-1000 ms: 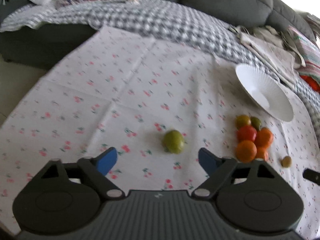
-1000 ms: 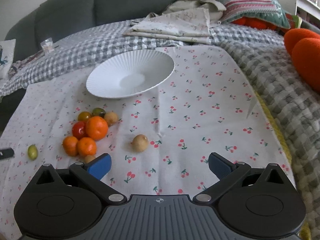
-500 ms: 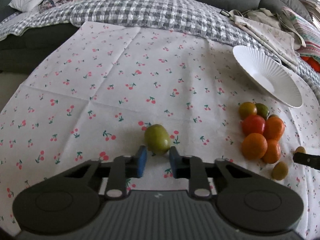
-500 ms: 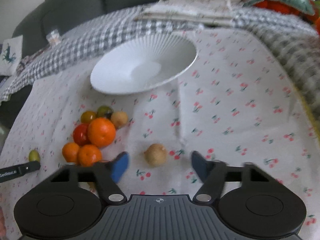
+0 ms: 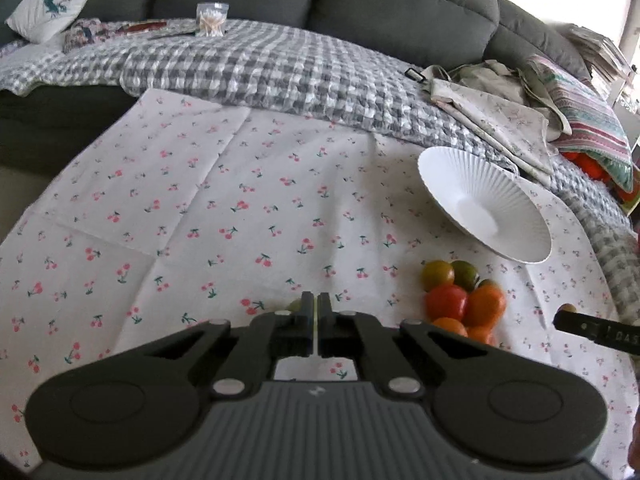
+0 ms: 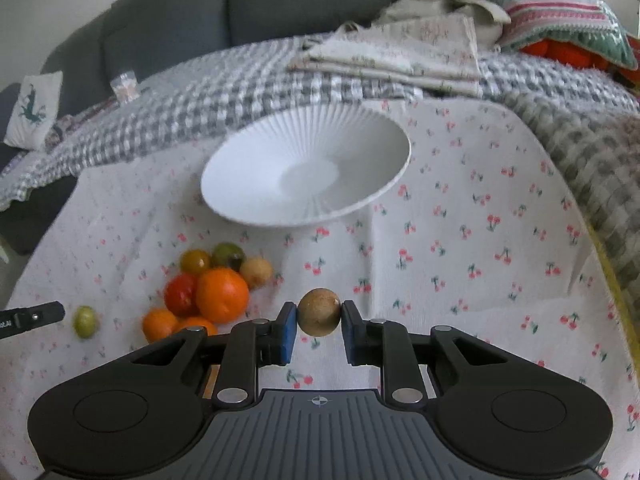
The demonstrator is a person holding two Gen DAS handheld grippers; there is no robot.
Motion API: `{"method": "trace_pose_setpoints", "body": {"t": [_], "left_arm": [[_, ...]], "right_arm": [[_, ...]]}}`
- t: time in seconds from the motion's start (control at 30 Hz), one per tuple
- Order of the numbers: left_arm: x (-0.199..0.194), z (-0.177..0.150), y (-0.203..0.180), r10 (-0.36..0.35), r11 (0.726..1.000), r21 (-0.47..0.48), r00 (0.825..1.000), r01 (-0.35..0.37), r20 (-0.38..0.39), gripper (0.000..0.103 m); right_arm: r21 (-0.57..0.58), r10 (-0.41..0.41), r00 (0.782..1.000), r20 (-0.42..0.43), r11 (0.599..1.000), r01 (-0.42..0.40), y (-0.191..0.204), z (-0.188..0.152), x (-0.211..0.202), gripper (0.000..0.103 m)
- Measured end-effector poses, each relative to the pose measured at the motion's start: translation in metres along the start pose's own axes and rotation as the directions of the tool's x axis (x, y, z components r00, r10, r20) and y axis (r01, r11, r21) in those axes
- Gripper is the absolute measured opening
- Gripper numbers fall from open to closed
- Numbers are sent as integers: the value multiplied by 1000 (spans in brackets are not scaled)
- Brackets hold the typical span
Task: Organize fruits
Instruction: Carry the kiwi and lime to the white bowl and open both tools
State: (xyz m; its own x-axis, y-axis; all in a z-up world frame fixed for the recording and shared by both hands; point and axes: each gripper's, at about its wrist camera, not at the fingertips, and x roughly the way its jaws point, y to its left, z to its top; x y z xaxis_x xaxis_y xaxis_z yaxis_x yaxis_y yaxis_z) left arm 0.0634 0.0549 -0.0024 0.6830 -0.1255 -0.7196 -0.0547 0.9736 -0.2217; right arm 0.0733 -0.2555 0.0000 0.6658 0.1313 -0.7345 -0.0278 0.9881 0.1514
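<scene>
Fruit (image 6: 319, 317) in right hand-held gripper (image 6: 319, 322); left hand-held gripper (image 5: 316, 312) closed, empty; one white bowl (image 6: 256, 184).

"DAS" on hand-held gripper (image 5: 600, 330) finger

Home liv. rm: sofa (image 5: 400, 12), blanket (image 5: 280, 68).

Both claws, earlier open: right claw (image 6: 319, 322) now around brown fruit (image 6: 319, 317).
</scene>
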Motion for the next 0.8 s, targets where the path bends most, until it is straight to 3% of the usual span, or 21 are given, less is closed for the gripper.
{"method": "trace_pose_setpoints", "body": {"t": [0.1, 0.17, 0.23, 0.27, 0.4, 0.47, 0.67, 0.8], "left_arm": [[8, 2, 13, 15, 998, -65, 1000, -17, -26, 7], [10, 0, 14, 56, 997, -51, 998, -57, -19, 41], [13, -1, 15, 64, 997, -46, 998, -65, -10, 56], [16, -2, 15, 66, 997, -44, 998, -66, -18, 58], [37, -7, 7, 67, 998, 16, 996, -66, -60, 55], [46, -9, 1, 91, 994, 66, 993, -87, -69, 28], [29, -4, -25, 111, 976, 186, 994, -114, 23, 28], [18, 11, -51, 71, 966, 243, 995, -84, 64, 28]], "right_arm": [[-2, 1, 1000, 4, 1000, -1, 2, 2, 0, 22], [-6, 6, 1000, -8, 1000, -6, 2, 1, 2, 22], [-9, 7, 1000, -14, 1000, -8, 2, 0, 3, 22], [-6, 10, 1000, -15, 1000, -10, 2, 1, 3, 22], [-1, 37, 999, -3, 999, -37, 5, 3, -2, 22], [-15, 49, 999, 2, 999, -49, 9, 4, -4, 22], [-42, 54, 998, 24, 998, -53, 11, 9, -7, 22], [-44, 55, 997, 45, 998, -53, 7, 20, -7, 22]]}}
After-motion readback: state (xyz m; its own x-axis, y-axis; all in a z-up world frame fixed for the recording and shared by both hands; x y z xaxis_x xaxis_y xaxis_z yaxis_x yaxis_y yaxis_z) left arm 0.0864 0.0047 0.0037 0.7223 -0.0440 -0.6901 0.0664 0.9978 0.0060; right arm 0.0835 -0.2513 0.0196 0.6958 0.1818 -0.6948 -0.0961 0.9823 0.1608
